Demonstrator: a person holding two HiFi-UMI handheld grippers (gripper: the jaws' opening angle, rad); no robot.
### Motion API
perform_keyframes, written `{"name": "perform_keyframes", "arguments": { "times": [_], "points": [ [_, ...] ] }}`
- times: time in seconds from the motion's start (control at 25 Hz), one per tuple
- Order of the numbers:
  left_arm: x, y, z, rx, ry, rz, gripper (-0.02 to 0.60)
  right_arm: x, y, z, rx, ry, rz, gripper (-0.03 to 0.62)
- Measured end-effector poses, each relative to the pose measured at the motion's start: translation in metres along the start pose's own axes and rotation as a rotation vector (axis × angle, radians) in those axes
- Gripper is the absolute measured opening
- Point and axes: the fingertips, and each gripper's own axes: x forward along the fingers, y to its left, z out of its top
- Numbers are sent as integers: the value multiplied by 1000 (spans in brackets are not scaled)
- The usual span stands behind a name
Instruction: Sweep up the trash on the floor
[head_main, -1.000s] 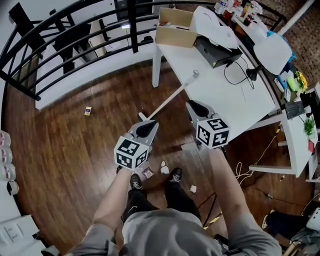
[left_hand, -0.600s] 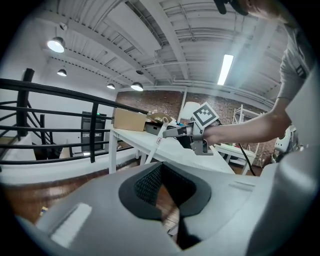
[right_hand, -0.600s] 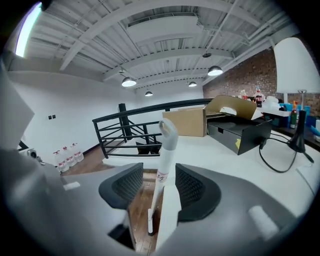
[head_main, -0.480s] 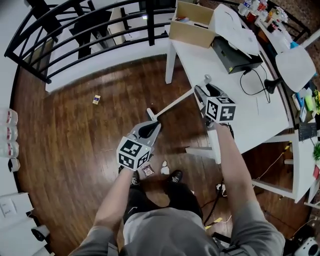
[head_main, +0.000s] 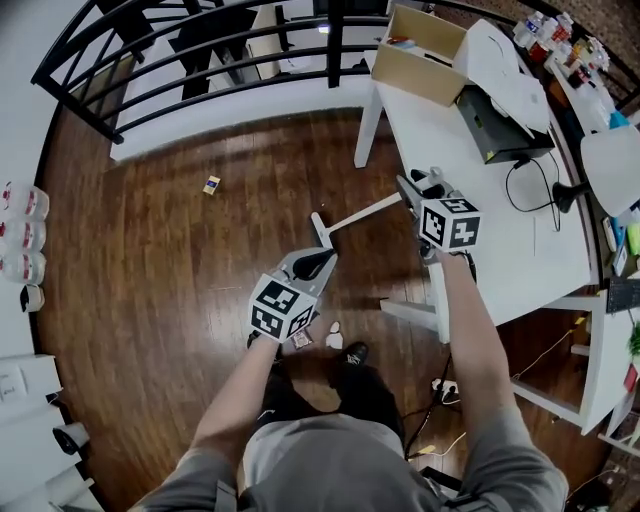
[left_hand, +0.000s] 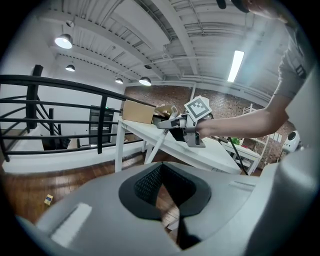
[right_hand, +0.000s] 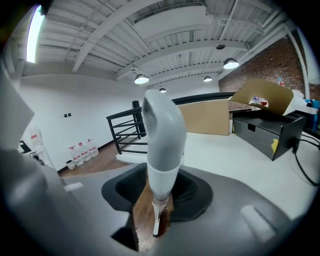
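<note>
left gripper (head_main: 318, 262) has its jaws pressed together, and nothing shows between them in its own view. it sits low over the wood floor (head_main: 150, 300), in front of the person's shoe (head_main: 352, 352). a short white bar (head_main: 320, 230) lies just past its tips; can't tell if they touch.

right gripper (right_hand: 157, 187) is at the edge of the white table (head_main: 500, 230), jaws apart and just been closing. the broom handle (right_hand: 162, 135) stands between them, grey grip on top, white pole below. a strip of floor shows between the pole and one pad, so no squeeze on it. in the head view the pole slants from the table edge down toward the left gripper.

trash: a crumpled white scrap (head_main: 335, 336) and a small wrapper (head_main: 298, 341) lie on the floor by the shoe, just beside the left gripper's marker cube. a small yellow-blue item (head_main: 211, 184) lies well apart, nearer the black railing (head_main: 200, 60). a cardboard box (head_main: 425, 62) sits on the table corner.
</note>
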Motion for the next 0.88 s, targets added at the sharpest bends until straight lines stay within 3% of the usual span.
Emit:
{"name": "perform_keyframes", "arguments": {
  "times": [0.08,0.48,0.72,0.88],
  "points": [
    [-1,-1,-1,-6,0,-8,6,-5,19,-2,-12,-9,21,84],
    [-45,16,-19,-41,9,-28,6,-16,142,-19,-115,26,109,78],
    [-90,36,-33,-40,7,-66,6,-12,200,-20,-180,12,64,74],
    [-112,41,-34,0,2,-154,6,-26,222,6,-162,-45,-12,72]
  ]
}}
